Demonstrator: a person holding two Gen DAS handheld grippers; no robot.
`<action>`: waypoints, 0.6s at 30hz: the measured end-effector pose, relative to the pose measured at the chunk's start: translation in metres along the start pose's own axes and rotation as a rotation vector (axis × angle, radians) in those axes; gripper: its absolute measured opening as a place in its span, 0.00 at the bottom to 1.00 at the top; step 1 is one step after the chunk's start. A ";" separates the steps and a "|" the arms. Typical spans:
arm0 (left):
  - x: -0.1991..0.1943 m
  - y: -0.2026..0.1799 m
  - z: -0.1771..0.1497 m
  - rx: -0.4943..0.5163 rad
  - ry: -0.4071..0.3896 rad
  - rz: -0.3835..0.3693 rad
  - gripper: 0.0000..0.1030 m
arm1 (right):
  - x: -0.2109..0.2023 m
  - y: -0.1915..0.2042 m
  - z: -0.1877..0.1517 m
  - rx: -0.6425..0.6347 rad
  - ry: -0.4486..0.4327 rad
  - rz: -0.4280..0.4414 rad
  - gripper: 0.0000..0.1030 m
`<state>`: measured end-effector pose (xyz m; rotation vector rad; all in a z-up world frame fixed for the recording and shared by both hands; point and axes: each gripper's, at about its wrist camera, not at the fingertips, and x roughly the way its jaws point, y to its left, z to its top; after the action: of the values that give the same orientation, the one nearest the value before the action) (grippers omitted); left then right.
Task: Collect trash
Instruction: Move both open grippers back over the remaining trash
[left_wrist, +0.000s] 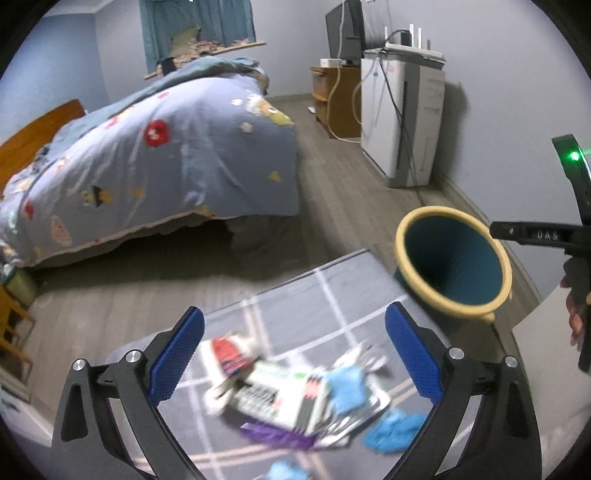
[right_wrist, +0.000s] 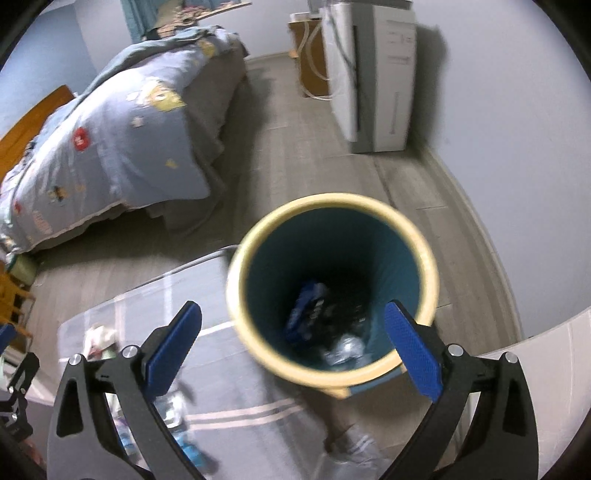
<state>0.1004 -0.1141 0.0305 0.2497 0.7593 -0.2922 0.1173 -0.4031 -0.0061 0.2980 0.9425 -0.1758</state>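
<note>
**Left wrist view: trash waits on the mat, bin is close by**

Left wrist camera looks down on a small heap of trash (left_wrist: 291, 391): wrappers, blue scraps and a purple piece, all lying on a grey checked mat (left_wrist: 332, 295) on the floor. The left gripper (left_wrist: 295, 354) hangs above this heap with its blue pads wide apart and nothing between them. From the right wrist camera, the right gripper (right_wrist: 291, 347) is also spread wide and empty, directly over the bin (right_wrist: 332, 206), where some wrappers already lie at the bottom.

I think the next step is a pick from the heap. To do it well, the left gripper should come down over one single piece, perhaps the large printed wrapper (left_wrist: 280, 398), and close on its edge, not on the whole pile. The pictures are blurred, so slowing down first seems wise.
</note>
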 end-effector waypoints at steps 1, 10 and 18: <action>-0.006 0.005 -0.005 0.003 -0.001 0.008 0.94 | -0.003 0.010 -0.003 -0.010 0.005 0.013 0.94; -0.048 0.065 -0.068 -0.141 -0.001 0.053 0.95 | -0.024 0.091 -0.036 -0.145 0.022 0.077 0.94; -0.038 0.072 -0.121 -0.182 0.076 0.070 0.95 | -0.029 0.111 -0.068 -0.201 0.049 0.018 0.94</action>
<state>0.0227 -0.0015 -0.0190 0.1155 0.8453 -0.1469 0.0789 -0.2752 -0.0012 0.1256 0.9978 -0.0569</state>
